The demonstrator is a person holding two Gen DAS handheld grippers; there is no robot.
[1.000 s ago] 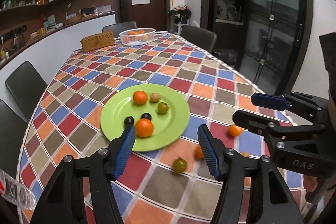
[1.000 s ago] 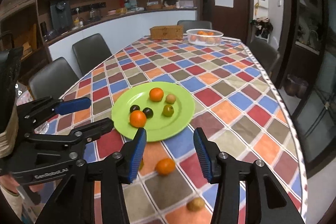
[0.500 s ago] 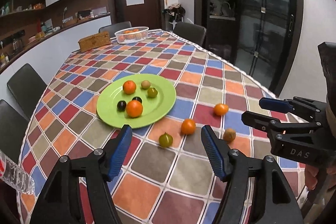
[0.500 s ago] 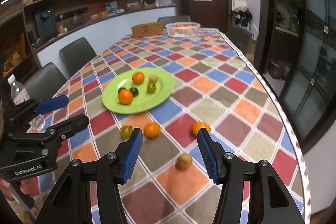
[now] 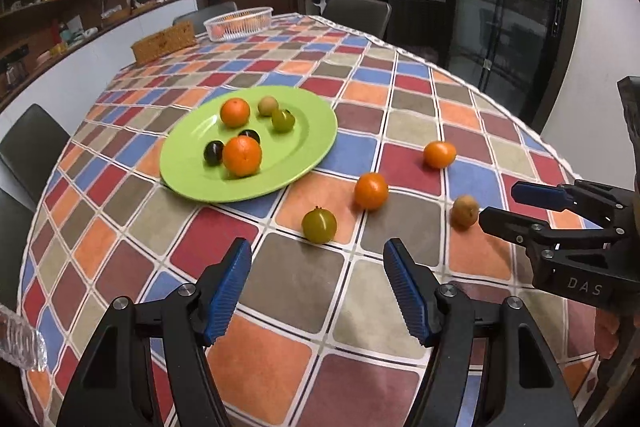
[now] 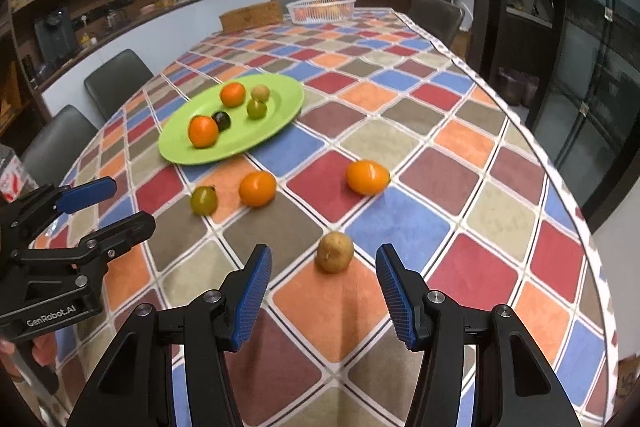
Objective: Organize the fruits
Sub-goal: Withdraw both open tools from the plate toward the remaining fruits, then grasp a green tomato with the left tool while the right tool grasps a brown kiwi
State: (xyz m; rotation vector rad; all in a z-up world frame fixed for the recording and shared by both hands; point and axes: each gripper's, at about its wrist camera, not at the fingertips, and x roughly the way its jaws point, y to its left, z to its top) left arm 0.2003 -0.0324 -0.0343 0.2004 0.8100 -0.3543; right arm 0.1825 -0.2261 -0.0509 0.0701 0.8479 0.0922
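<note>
On checked tablecloth [image 5: 304, 291], 4 loose fruits beside green plate [image 5: 312, 131], left hand-held gripper [image 5: 316, 287] and right hand-held gripper [image 6: 323, 287] both spread apart, holding nothing

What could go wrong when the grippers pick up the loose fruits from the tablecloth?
The round brown fruit lies free ahead of the open right gripper; a finger nudge might roll it. The far orange fruit could roll toward the table edge. Both grippers work close together, so the left gripper might collide.
</note>
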